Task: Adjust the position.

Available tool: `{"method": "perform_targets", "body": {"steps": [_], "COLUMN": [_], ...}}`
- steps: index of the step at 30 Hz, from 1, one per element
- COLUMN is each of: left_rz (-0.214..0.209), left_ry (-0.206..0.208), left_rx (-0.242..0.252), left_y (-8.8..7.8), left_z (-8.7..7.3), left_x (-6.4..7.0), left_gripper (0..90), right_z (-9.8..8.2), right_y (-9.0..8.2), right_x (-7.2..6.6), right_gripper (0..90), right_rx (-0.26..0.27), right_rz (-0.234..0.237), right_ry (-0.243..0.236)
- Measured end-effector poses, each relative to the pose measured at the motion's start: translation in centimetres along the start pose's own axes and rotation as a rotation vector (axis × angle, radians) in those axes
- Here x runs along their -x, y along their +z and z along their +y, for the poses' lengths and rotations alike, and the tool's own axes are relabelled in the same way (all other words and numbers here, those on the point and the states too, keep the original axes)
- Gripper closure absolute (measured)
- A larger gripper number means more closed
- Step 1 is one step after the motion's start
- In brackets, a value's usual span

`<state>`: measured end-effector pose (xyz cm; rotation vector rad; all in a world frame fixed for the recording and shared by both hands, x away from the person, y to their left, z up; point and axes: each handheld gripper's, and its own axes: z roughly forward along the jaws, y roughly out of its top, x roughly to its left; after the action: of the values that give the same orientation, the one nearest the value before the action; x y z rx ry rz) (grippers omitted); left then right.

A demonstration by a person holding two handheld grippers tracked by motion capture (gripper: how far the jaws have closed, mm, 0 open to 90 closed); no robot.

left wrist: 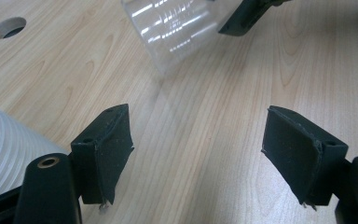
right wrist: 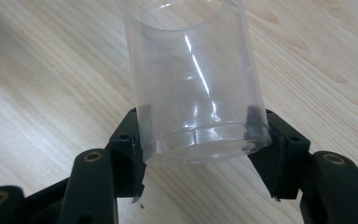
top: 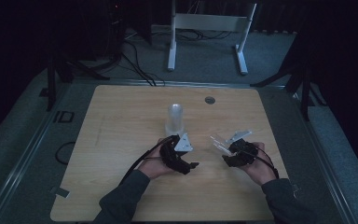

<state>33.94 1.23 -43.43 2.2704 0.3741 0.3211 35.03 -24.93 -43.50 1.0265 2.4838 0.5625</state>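
Note:
A stack of clear plastic cups (top: 175, 119) stands upright near the middle of the wooden table (top: 121, 121); its ribbed side (left wrist: 4, 149) lies just left of my left gripper's jaws. My left gripper (top: 186, 156) (left wrist: 198, 126) sits right in front of the stack, jaws open over bare wood with nothing between them. My right gripper (top: 228, 149) (right wrist: 198, 135) is shut on the base end of a single clear cup (top: 218, 142) (right wrist: 196, 84), which lies tilted with its mouth pointing away. That cup (left wrist: 172, 28) hangs just above the table ahead of my left gripper.
A round cable hole (top: 209, 100) (left wrist: 9, 27) pierces the table behind the stack. Beyond the far edge stands a white frame (top: 207, 23), with cables on the dark floor. Bare wood spreads to the left and along the near edge.

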Motion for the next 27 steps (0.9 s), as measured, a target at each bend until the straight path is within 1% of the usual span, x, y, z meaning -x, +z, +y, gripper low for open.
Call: {"method": "perform_targets", "body": {"steps": [1, 4, 7, 11, 13, 14, 16, 19, 22, 23, 24, 26, 27], "left_rz": [0.002, 0.032, 0.036, 0.046, 0.062, 0.062, 0.062, 0.068, 0.071, 0.08, 0.083, 0.086, 0.089], "left_ry": [-0.001, -0.003, -0.011, -0.017, -0.022, -0.019, -0.019, -0.035, -0.04, -0.04, -0.041, -0.057, -0.057], "left_rx": [0.0, -0.015, -0.016, -0.017, -0.032, -0.038, -0.037, -0.03, -0.03, -0.033, -0.035, -0.029, -0.031], "left_y": [0.0, 0.2, 0.3, 0.3, 0.4, 0.4, 0.4, 0.4, 0.4, 0.4, 0.4, 0.5, 0.5], "left_z": [0.0, 0.0, 0.1, 0.2, 0.3, 0.4, 0.5, 0.7, 0.8, 0.9, 0.9, 0.9, 1.0], "left_x": [0.0, 0.0, 0.0, 0.0, 0.1, 0.1, 0.1, 0.0, 0.0, 0.0, -0.1, -0.2, -0.2], "left_gripper": [23.9, 24.4, 24.5, 24.5, 24.8, 24.9, 24.9, 25.0, 25.0, 25.0, 25.1, 25.2, 25.2], "right_z": [-0.1, -0.3, -0.5, -0.6, -0.7, -0.7, -0.8, -0.9, -1.0, -1.1, -1.3, -1.4, -1.4], "right_y": [-0.1, -0.4, -0.5, -0.7, -0.7, -0.7, -0.7, -0.7, -0.7, -0.6, -0.5, -0.4, -0.4], "right_x": [0.1, 0.3, 0.4, 0.4, 0.3, 0.3, 0.3, 0.3, 0.2, 0.2, 0.1, 0.1, 0.1], "right_gripper": [41.9, 41.9, 41.9, 41.9, 41.9, 41.9, 41.9, 41.9, 42.0, 41.9, 42.0, 41.9, 42.0], "right_rx": [0.008, 0.029, 0.035, 0.06, 0.068, 0.07, 0.077, 0.087, 0.097, 0.099, 0.104, 0.113, 0.114], "right_rz": [-0.01, -0.032, -0.059, -0.077, -0.088, -0.093, -0.096, -0.102, -0.111, -0.115, -0.124, -0.131, -0.133], "right_ry": [0.014, 0.061, 0.092, 0.119, 0.127, 0.13, 0.135, 0.159, 0.169, 0.171, 0.178, 0.193, 0.204]}}
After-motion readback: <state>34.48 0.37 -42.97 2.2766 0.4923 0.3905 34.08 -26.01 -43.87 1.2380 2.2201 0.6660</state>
